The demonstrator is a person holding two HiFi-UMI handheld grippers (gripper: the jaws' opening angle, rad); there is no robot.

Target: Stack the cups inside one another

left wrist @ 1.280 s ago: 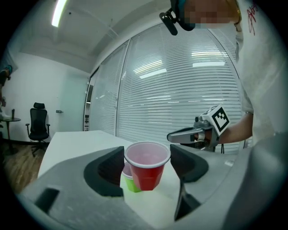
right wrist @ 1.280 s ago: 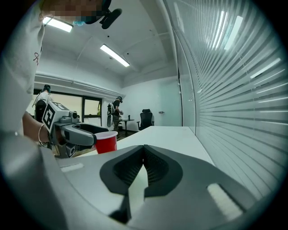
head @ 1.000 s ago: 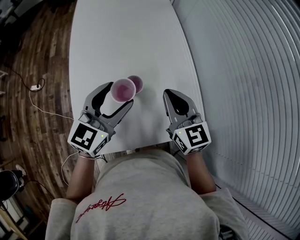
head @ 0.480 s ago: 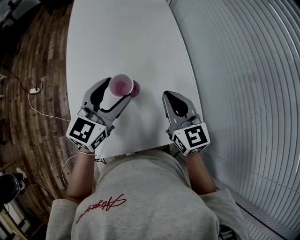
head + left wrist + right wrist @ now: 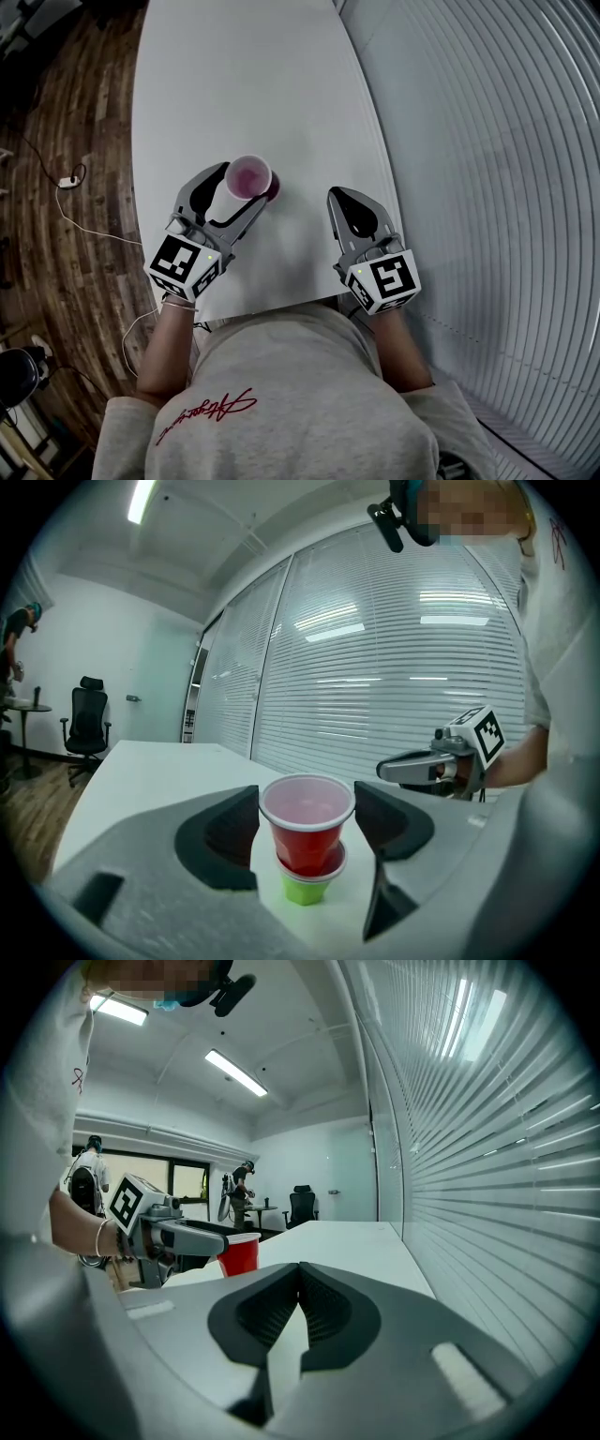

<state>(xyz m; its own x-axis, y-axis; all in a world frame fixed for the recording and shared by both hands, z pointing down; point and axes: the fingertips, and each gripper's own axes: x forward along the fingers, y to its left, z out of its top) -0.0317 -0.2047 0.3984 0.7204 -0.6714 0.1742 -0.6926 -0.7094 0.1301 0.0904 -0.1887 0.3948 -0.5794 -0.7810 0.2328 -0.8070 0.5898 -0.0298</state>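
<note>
Over the white table (image 5: 234, 75), your left gripper (image 5: 245, 183) clamps a white-rimmed red cup (image 5: 306, 832) nested in a green cup (image 5: 305, 888); your right gripper (image 5: 342, 197) is closed, empty.

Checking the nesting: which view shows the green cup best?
Left gripper view: the green cup stands plain under the red cup. Head view gives a sliver at most; right gripper view, none.

Surface: white rectangular table (image 5: 234, 75), far half bare and open to approach.
Middle, near side: red plastic cup (image 5: 305, 841) seated in a lime-green plastic cup (image 5: 305, 890), clamped between the jaws of the left gripper (image 5: 246, 186); these block the centre.
Bare strip of tabletop between that stack and the right gripper (image 5: 339, 197), its jaws together, by the right edge.
Right: wall of white horizontal blinds (image 5: 487, 187), close alongside the table.
Left: wooden floor (image 5: 66, 112), with a loose cable (image 5: 70, 173).
</note>
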